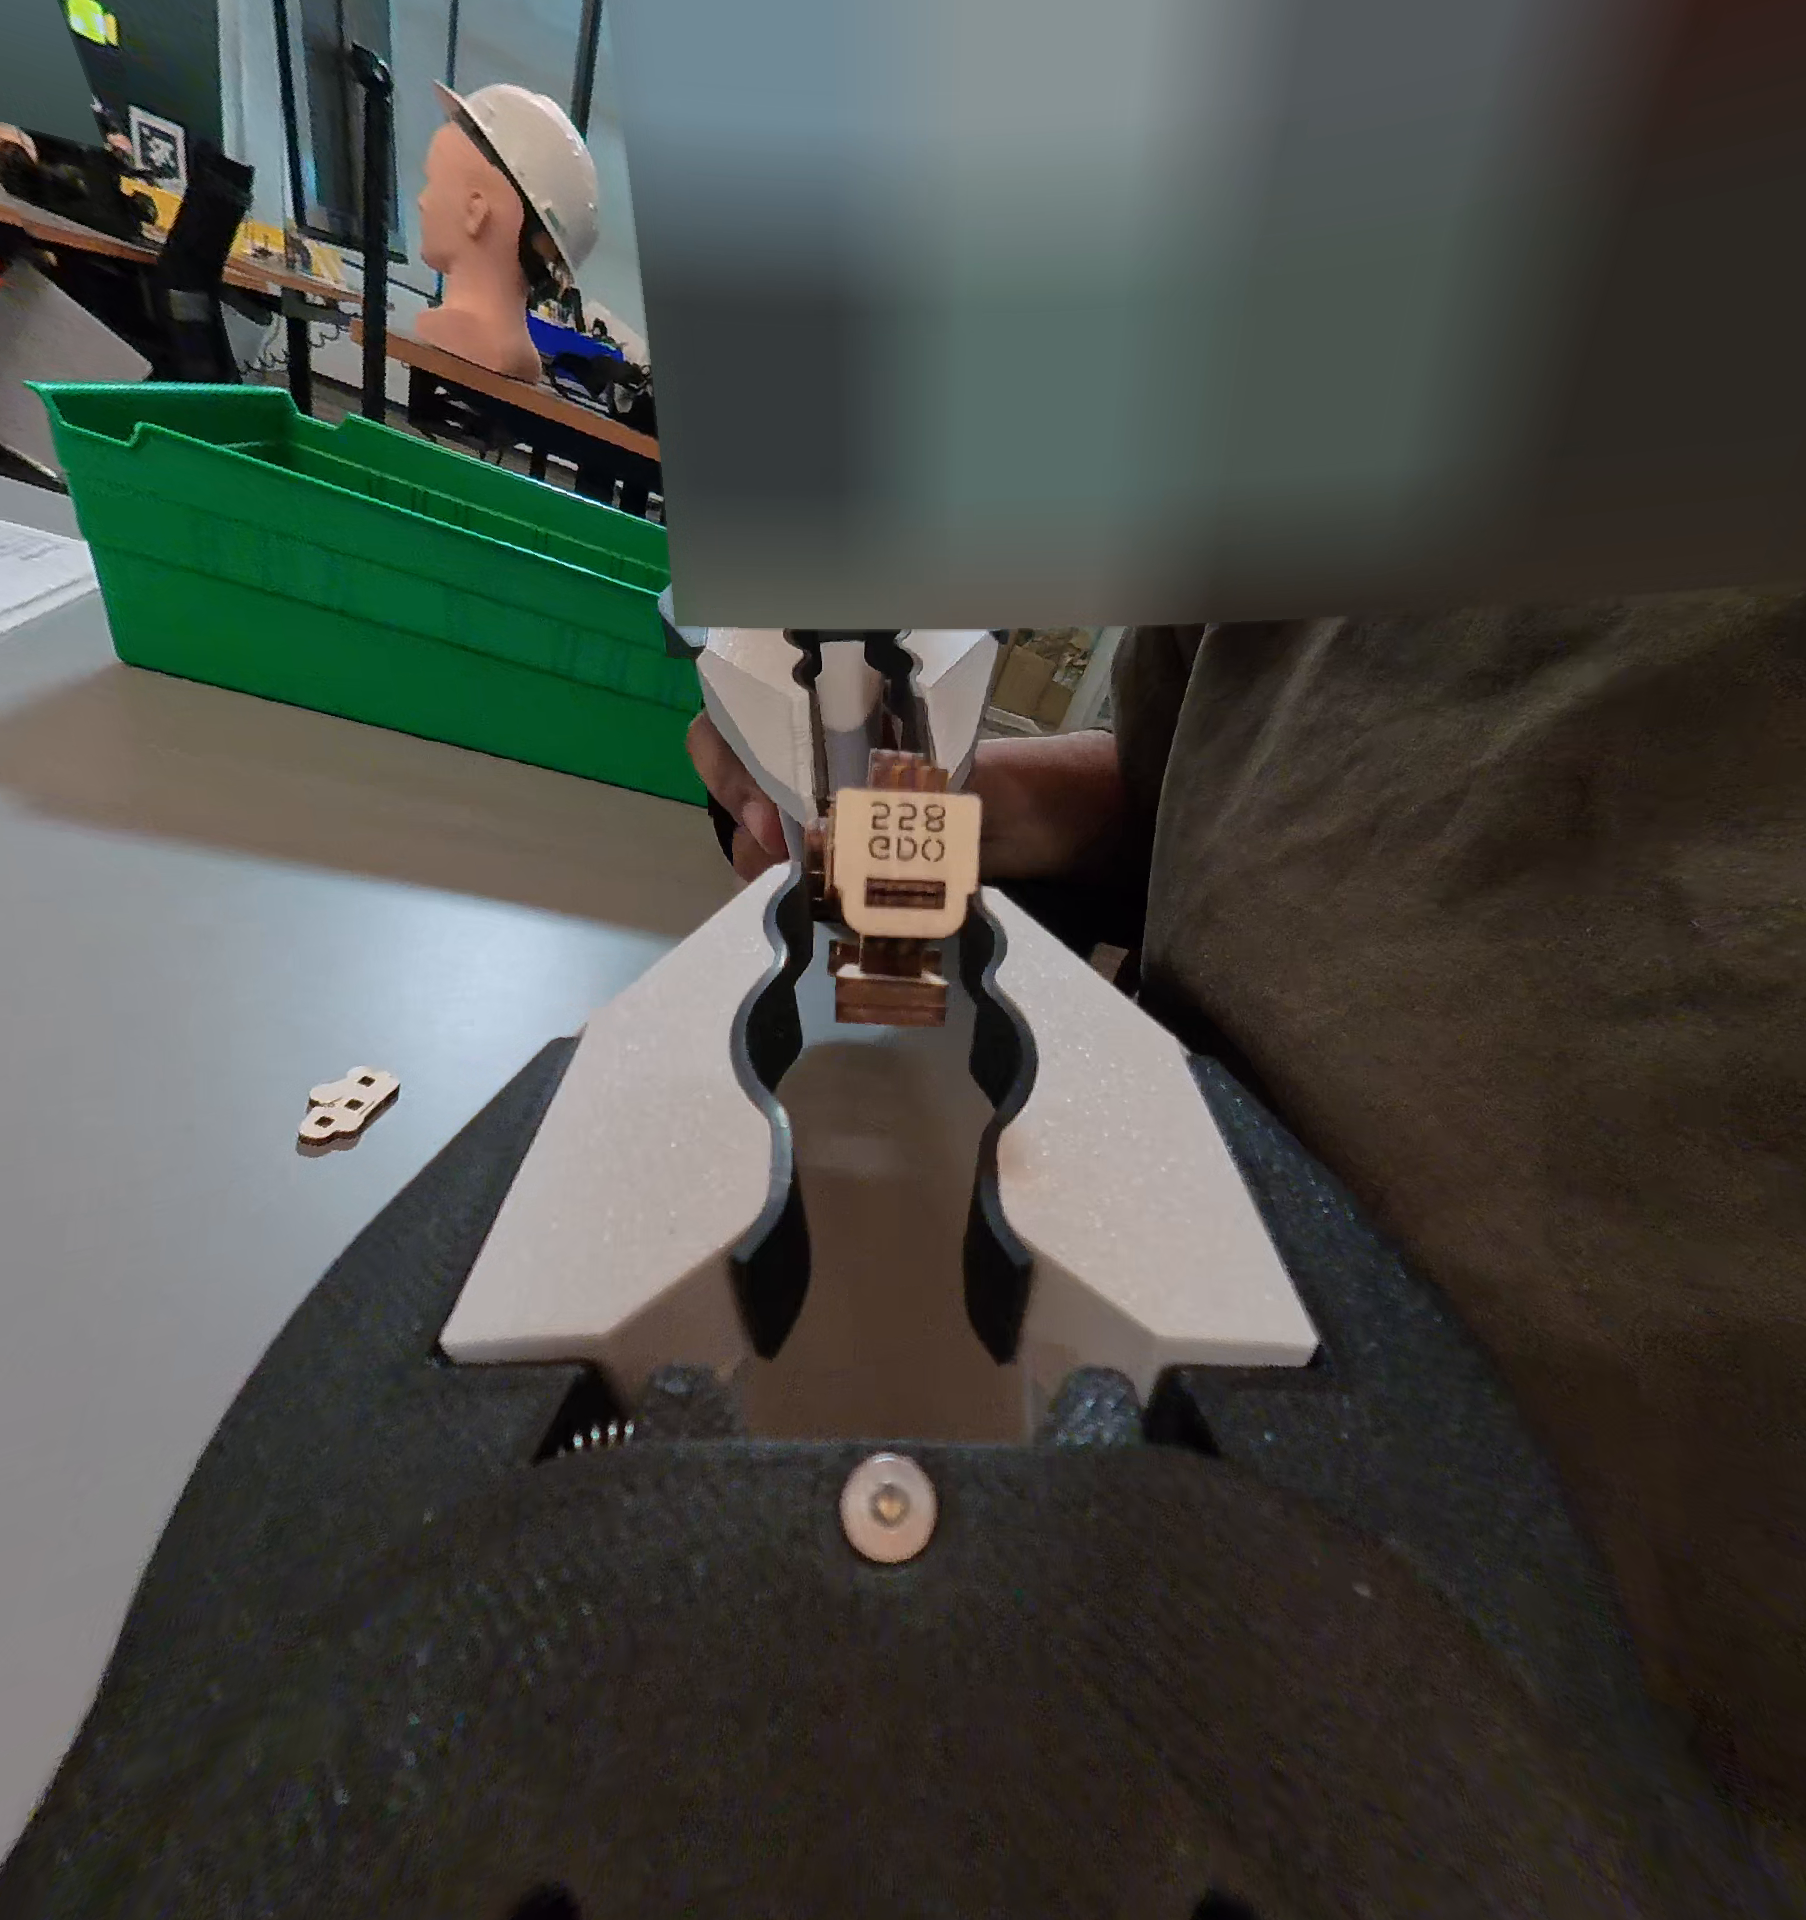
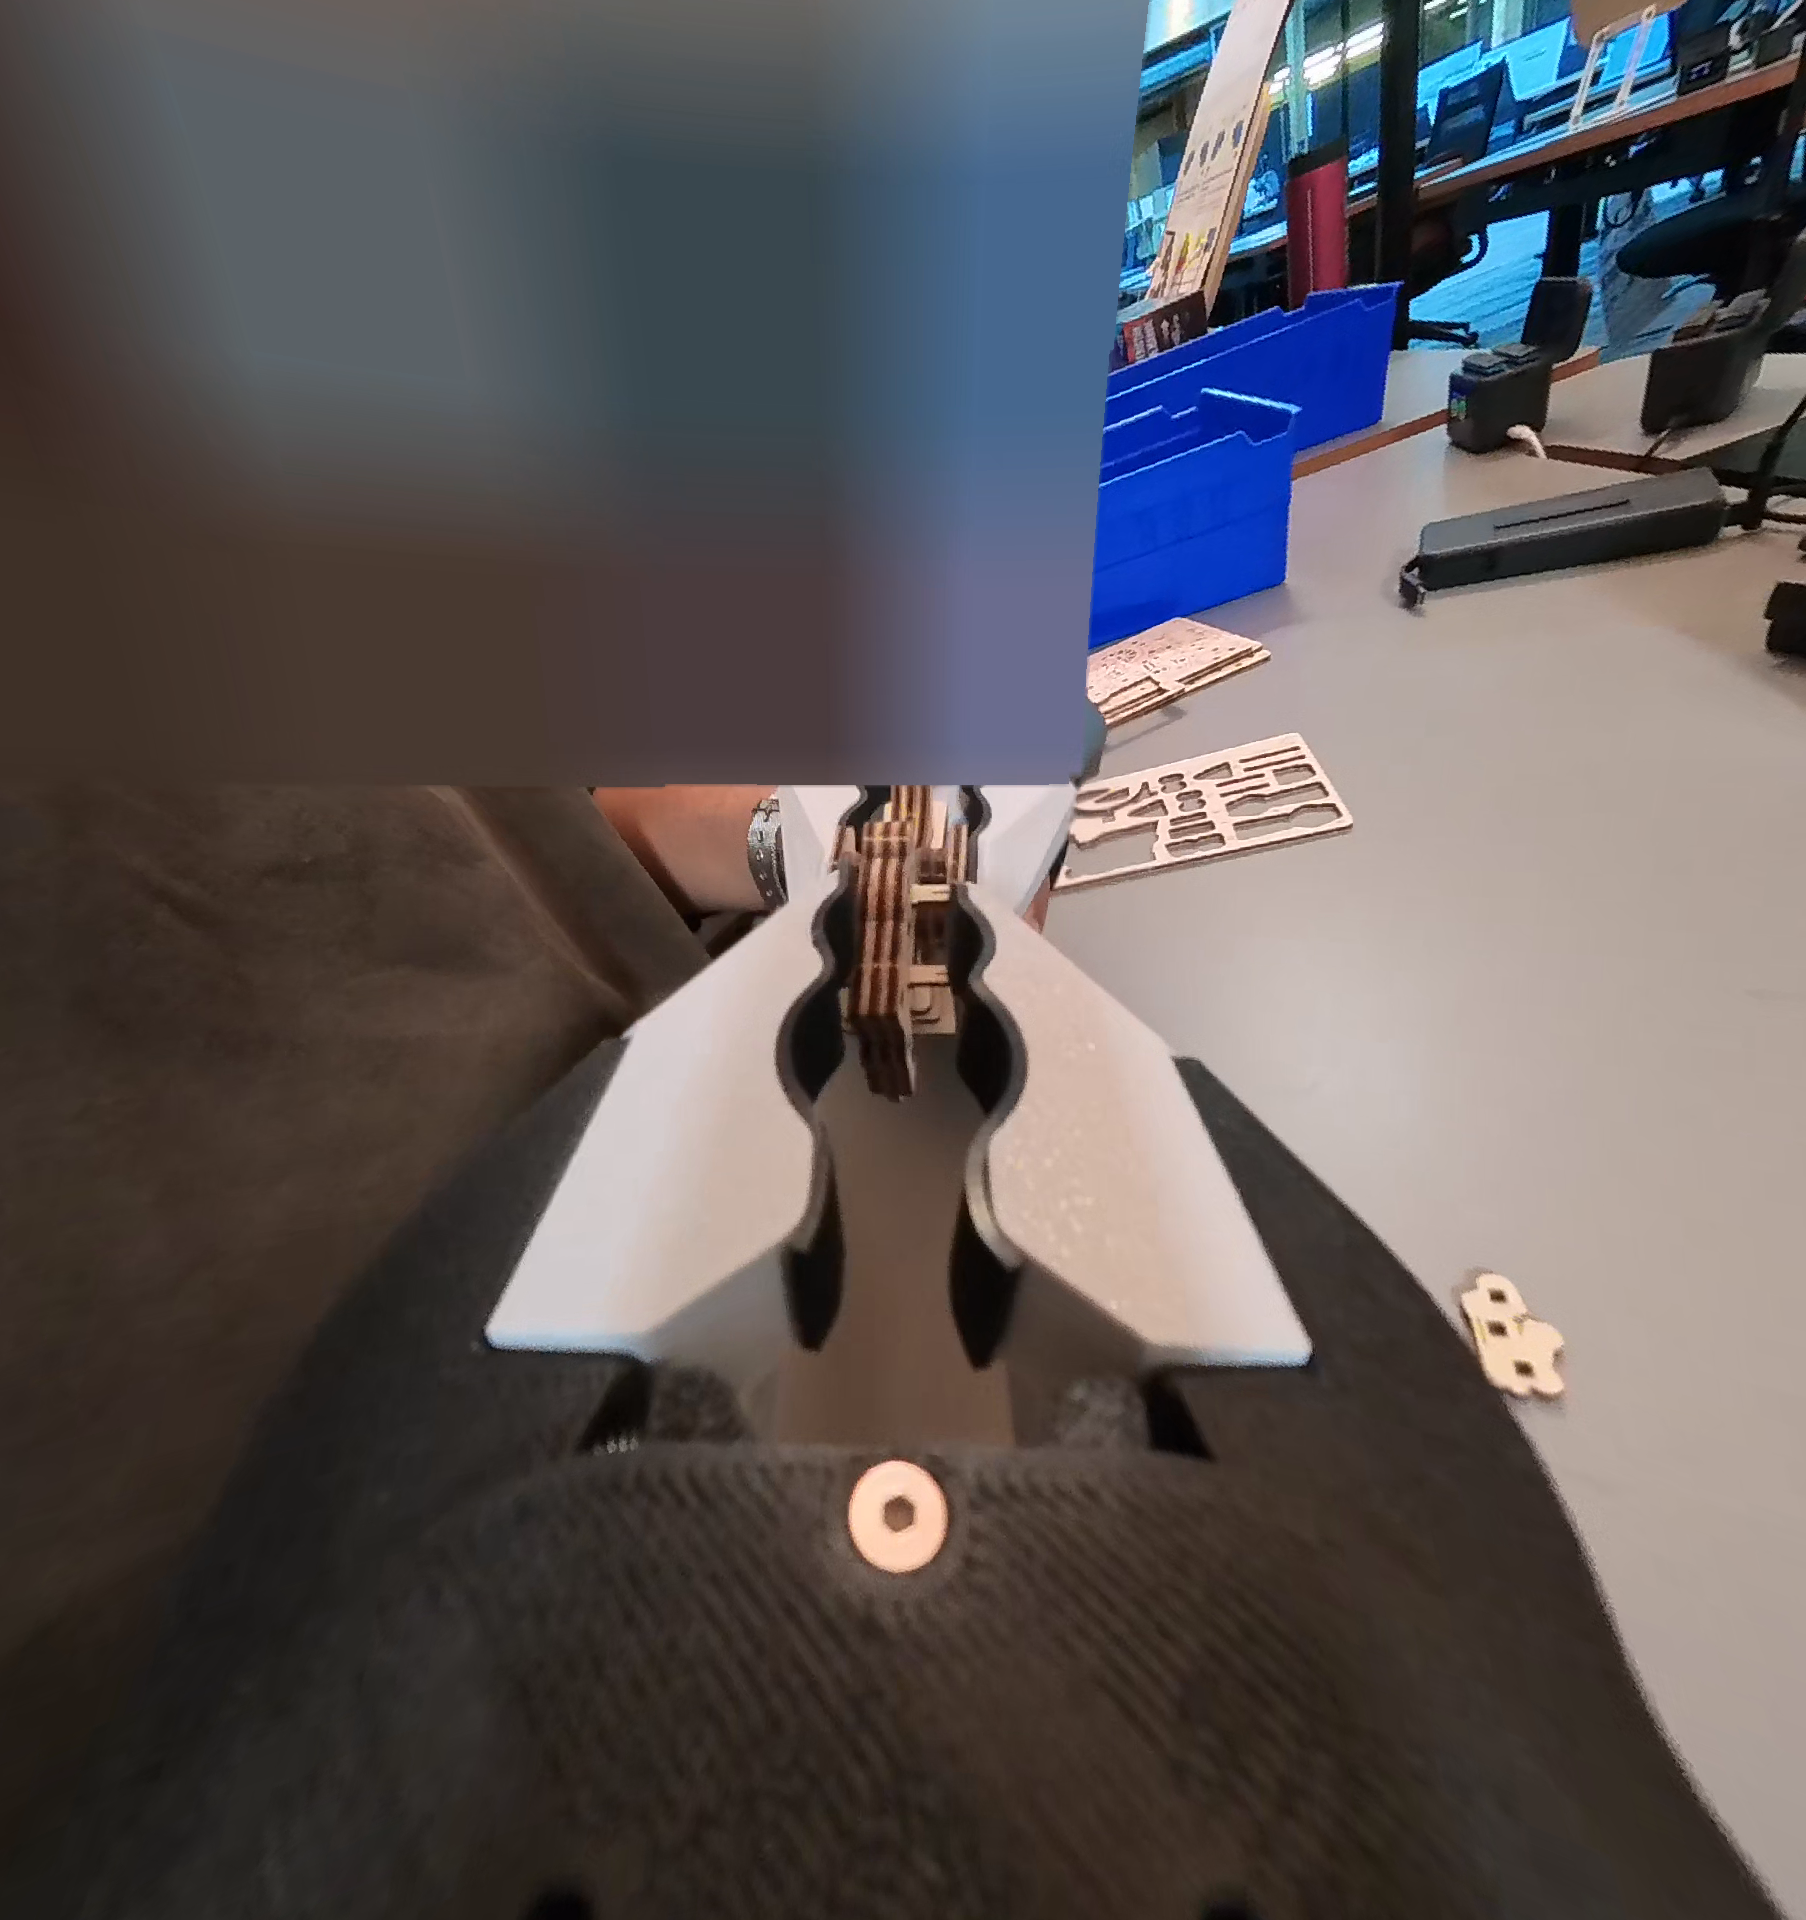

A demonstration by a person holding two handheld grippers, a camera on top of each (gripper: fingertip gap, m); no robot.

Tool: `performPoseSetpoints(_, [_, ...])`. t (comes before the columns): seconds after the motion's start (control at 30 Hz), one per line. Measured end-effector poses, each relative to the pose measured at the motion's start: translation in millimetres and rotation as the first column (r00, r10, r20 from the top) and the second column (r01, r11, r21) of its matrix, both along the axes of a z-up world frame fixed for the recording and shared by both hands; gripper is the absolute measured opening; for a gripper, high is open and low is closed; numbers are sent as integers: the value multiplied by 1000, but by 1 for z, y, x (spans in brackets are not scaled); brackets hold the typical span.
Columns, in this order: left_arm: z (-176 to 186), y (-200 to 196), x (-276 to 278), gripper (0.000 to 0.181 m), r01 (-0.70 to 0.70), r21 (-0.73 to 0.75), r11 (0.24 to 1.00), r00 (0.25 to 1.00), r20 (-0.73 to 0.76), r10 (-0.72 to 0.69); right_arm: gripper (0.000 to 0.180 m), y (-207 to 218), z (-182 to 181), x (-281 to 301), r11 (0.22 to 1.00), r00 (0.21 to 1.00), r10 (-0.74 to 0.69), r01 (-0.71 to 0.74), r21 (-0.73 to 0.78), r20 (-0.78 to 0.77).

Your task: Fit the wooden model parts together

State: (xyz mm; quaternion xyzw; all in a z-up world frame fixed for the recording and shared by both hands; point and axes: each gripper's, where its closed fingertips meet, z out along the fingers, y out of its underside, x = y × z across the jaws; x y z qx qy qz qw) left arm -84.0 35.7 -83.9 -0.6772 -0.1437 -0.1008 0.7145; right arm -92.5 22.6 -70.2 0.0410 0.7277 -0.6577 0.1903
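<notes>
In the left wrist view, the left gripper [image 1: 883, 914] is clamped on the wooden model [image 1: 904, 883], held above the grey table [image 1: 203, 987]. The right gripper [image 1: 857, 717] meets it from the far side. A small wooden part [image 1: 351, 1105] lies alone on the table, near a green bin [image 1: 359, 582].

In the right wrist view, the right gripper [image 2: 899, 935] is closed on the wooden model [image 2: 899, 935]. The small wooden part [image 2: 1514, 1333] lies to the right, and a cut-out wooden sheet [image 2: 1205, 805] lies farther away, before a blue bin [image 2: 1200, 488].

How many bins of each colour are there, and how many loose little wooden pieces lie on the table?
Green bin: 1
Blue bins: 2
Loose wooden piece: 1
Total: 4
</notes>
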Motion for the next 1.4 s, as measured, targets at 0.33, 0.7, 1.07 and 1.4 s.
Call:
performPoseSetpoints(0.33, [-2,-3,-5,26,-14,-13,1000,1000,14,15,9,-2,2,-4,997,984,-80,76,-32,-156])
performPoseSetpoints(0.7, [1,-3,-3,25,-3,4,1000,1000,7,3,16,-2,4,-4,996,991,-70,63,-58,-118])
performPoseSetpoints(1.07, [3,-3,-2,26,-3,8,1000,1000,1,3,17,-2,5,-3,995,993,-59,51,-83,-103])
performPoseSetpoints(1.4, [3,-2,-1,26,0,9,1000,1000,-5,0,18,-2,5,-1,996,1000,-21,19,-92,-23])
